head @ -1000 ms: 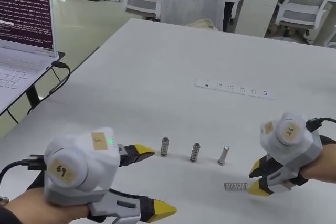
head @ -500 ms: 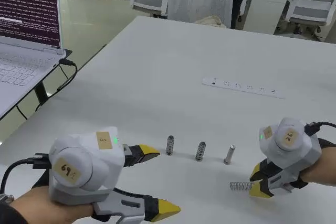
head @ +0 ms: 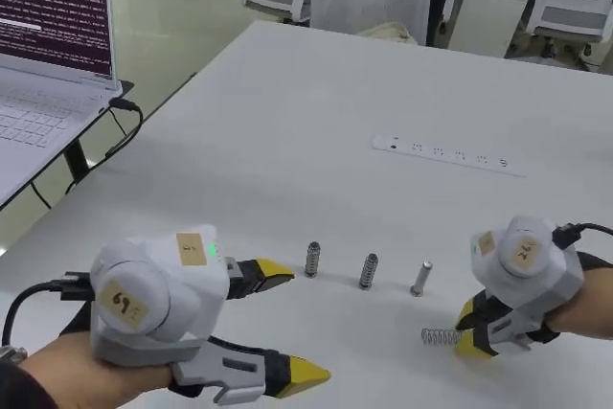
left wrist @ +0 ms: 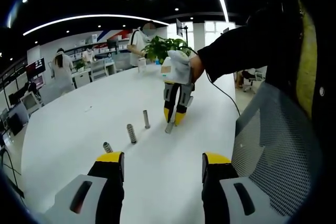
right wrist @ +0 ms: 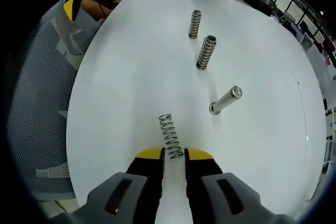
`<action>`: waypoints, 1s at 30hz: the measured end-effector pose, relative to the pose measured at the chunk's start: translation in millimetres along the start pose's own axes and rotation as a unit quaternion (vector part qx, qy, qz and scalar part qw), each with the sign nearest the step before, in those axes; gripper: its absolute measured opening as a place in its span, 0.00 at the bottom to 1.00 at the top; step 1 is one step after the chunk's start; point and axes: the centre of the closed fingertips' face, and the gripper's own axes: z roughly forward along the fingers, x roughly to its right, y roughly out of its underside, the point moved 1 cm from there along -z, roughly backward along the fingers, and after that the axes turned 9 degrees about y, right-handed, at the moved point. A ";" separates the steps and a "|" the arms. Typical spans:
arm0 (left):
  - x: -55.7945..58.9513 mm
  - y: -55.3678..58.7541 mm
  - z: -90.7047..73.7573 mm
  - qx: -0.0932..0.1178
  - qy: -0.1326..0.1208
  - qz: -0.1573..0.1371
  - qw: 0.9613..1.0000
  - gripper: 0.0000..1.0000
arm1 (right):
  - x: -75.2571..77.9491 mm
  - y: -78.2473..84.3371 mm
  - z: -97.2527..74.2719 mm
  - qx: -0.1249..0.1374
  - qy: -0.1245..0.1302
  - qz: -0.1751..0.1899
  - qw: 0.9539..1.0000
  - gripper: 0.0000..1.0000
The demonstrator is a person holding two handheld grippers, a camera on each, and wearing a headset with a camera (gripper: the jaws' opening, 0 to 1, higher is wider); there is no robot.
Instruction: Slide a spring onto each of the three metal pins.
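Right gripper view looks straight along my jaws. My right gripper (right wrist: 174, 153) has its yellow tips drawn in to a narrow gap, closed on the last coils of the loose spring (right wrist: 170, 135). The spring lies flat on the white table (right wrist: 121, 103) and points away from me. Just beyond it stands the bare pin (right wrist: 226, 99), apart from the spring. Farther along the row, the middle pin (right wrist: 206, 52) and the end pin (right wrist: 195, 23) each already carry a spring, so I judge this to be the last one.

The hold looks shallow, right at the end of the spring. I want enough pressure to lift it but not so much that the coils squash or the spring squirts out sideways. Holding one end suits me, since the other end stays open for the pin.

Next I should raise the spring clear of the table and turn my wrist until it hangs upright. Then I centre its open end over the pin's top and lower it straight down, letting go only once several coils surround the shaft. I cannot tell whether the pins are fixed, so I should avoid nudging them.

In the head view, my left gripper (head: 287, 321) is wide open with nothing in it, near the end pin, and it should keep clear.
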 end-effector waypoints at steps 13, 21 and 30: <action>-1.3 0.7 0.0 0.003 0.000 -0.001 1.000 0.54 | -1.3 0.0 0.2 -0.005 0.006 -0.031 0.999 0.10; -2.2 3.4 -1.0 0.001 0.001 -0.001 1.000 0.54 | -2.9 -3.7 -3.5 -0.004 0.006 -0.034 0.999 0.08; -1.6 3.7 0.0 0.003 0.008 0.003 1.000 0.52 | -5.1 -7.6 -12.7 -0.006 0.009 -0.030 0.999 0.08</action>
